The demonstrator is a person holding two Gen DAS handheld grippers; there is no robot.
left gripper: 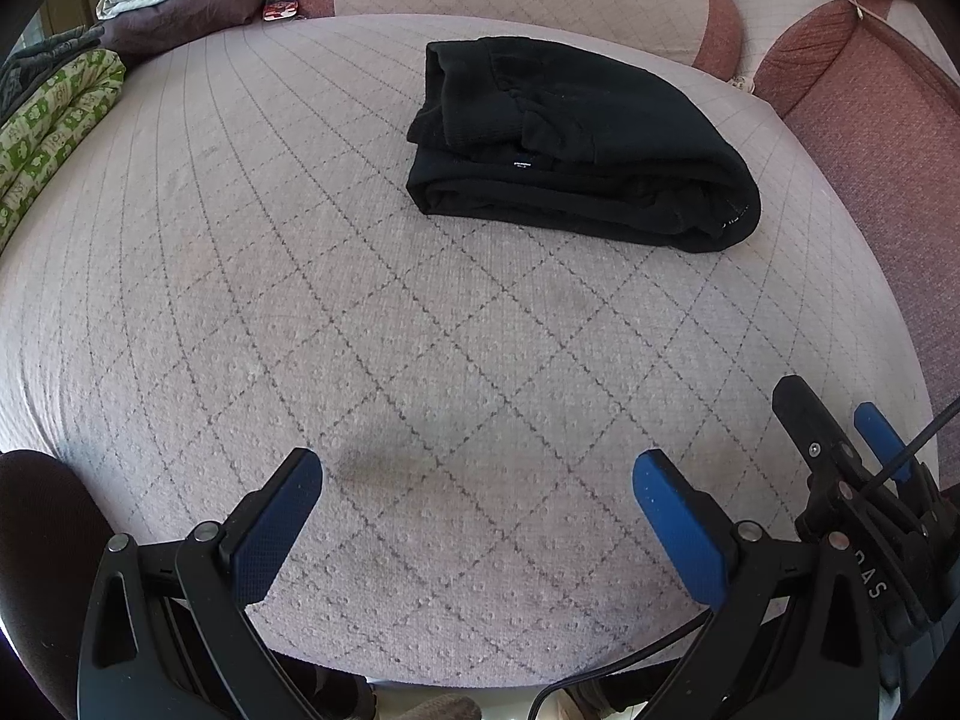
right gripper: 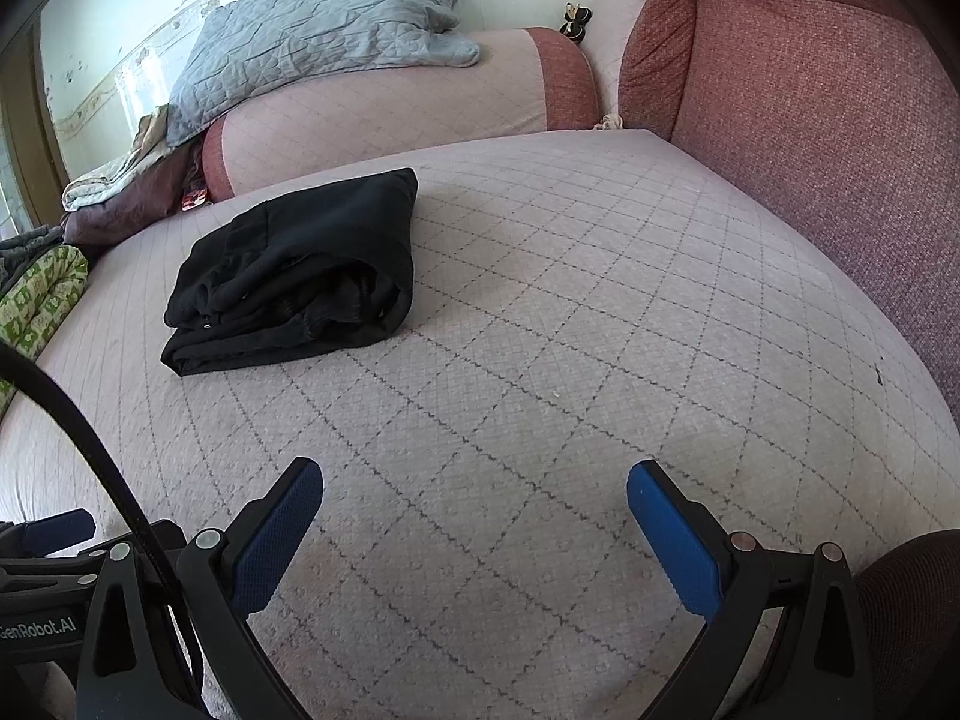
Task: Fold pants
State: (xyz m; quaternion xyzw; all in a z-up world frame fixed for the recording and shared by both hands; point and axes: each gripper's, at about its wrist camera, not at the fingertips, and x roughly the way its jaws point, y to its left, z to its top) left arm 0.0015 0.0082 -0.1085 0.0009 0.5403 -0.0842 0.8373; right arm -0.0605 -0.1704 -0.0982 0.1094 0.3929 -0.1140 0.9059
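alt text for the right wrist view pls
Black pants lie folded in a compact bundle on a pink quilted sofa seat, left of centre. The right gripper is open and empty in the foreground, well short of them.

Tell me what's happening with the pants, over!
Left gripper open, empty. Right gripper open, empty. Black pants lie folded in a bundle on the quilted sofa cushion, apart from both grippers. Nothing in the way.

The sofa seat [left gripper: 360, 312], covered in pale pink quilted fabric with a grey diamond grid, carries a folded black pair of pants [left gripper: 576, 144] toward its rear, a green patterned blanket [left gripper: 48, 132] at its left edge, and a bolster cushion [right gripper: 390, 102] along its back.
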